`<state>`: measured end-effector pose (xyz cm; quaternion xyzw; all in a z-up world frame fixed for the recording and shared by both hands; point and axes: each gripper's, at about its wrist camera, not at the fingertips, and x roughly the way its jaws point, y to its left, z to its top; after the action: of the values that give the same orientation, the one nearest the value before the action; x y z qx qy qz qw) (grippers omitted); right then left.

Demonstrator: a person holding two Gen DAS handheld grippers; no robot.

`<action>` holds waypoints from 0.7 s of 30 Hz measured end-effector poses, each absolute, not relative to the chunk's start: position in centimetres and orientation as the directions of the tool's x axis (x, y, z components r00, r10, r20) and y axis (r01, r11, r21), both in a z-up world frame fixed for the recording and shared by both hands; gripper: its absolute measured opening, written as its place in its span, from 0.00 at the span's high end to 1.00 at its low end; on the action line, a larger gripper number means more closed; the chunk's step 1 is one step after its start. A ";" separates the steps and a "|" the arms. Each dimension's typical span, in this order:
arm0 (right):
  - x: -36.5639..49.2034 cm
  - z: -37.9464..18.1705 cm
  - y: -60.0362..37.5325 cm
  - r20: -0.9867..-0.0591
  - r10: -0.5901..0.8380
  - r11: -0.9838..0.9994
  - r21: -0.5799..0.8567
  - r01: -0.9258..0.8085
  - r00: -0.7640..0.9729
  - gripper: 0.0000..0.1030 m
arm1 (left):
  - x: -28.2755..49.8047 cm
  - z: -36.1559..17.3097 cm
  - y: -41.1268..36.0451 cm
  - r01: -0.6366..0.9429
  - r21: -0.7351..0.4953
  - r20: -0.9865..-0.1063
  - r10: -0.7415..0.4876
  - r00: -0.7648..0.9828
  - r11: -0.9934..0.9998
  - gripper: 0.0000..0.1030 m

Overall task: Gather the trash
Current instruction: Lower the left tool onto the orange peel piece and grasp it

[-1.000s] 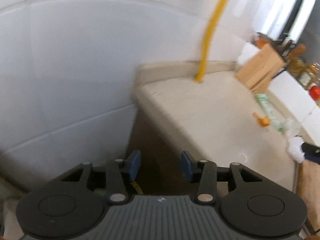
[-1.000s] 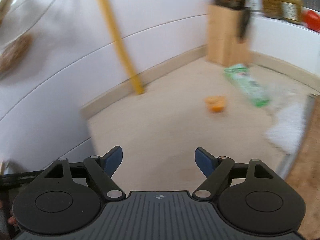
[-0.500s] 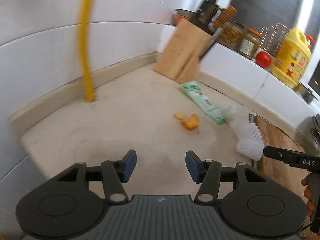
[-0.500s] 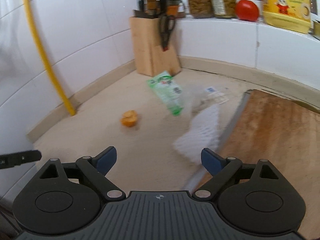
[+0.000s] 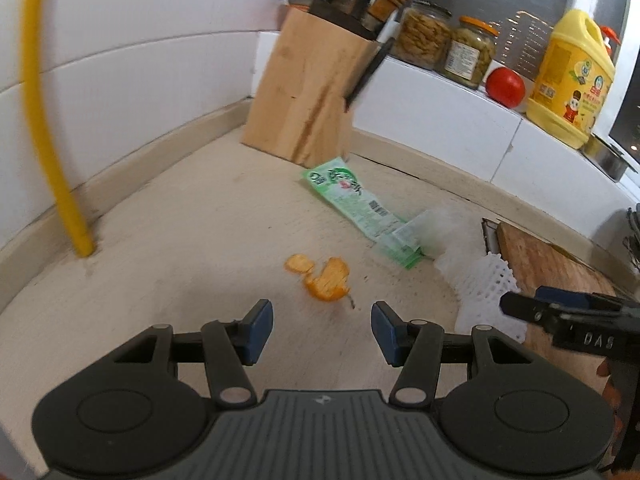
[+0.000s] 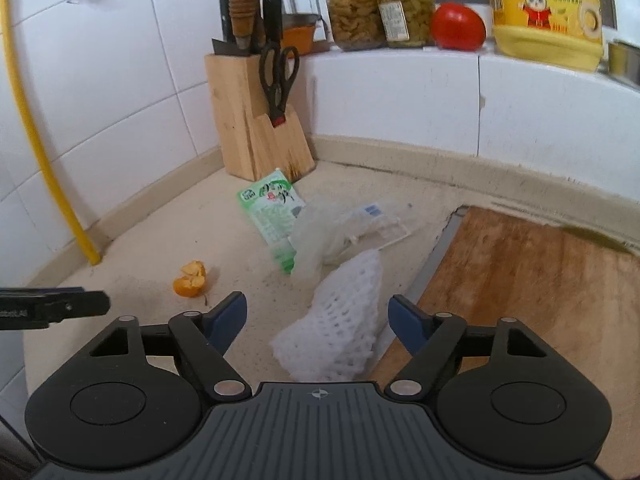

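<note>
Trash is all still lying uncollected: left gripper (image 5: 322, 330) is hovering unclenched and empty just short of the orange peel (image 5: 326, 280), while right gripper (image 6: 318, 322) is closing its jaws around the white foam net (image 6: 340, 320), the green wrapper (image 6: 274, 208) lying beyond

open: bare worktop (image 5: 168, 240) ahead of left tool (image 5: 322, 326) up to orange peel (image 5: 326, 280) | blocked: knife block (image 6: 256, 120) in corner, yellow pipe (image 5: 44, 120) at wall | right tool (image 6: 318, 320): foam net (image 6: 344, 320) between closing jaws, cutting board (image 6: 540, 280) alongside
</note>
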<state>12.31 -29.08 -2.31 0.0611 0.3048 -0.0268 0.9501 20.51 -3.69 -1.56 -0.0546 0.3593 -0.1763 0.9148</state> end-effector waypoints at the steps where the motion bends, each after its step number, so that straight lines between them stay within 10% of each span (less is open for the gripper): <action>1: 12.6 -2.5 -29.0 -0.586 -0.020 0.991 0.094 0.092 0.810 0.19 | 21.2 -1.7 -4.0 0.292 -0.227 -0.642 -0.368 0.672 0.929 0.53; 21: 16.6 -4.1 -28.0 -0.643 -0.038 0.992 0.068 0.106 0.765 0.26 | 28.3 -5.9 -6.1 0.332 -0.216 -0.693 -0.384 0.610 0.918 0.54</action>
<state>16.62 -27.96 -4.13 0.0500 0.3408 -0.0383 0.9380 28.29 -6.11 -5.93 -0.0327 0.3936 -0.1996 0.8968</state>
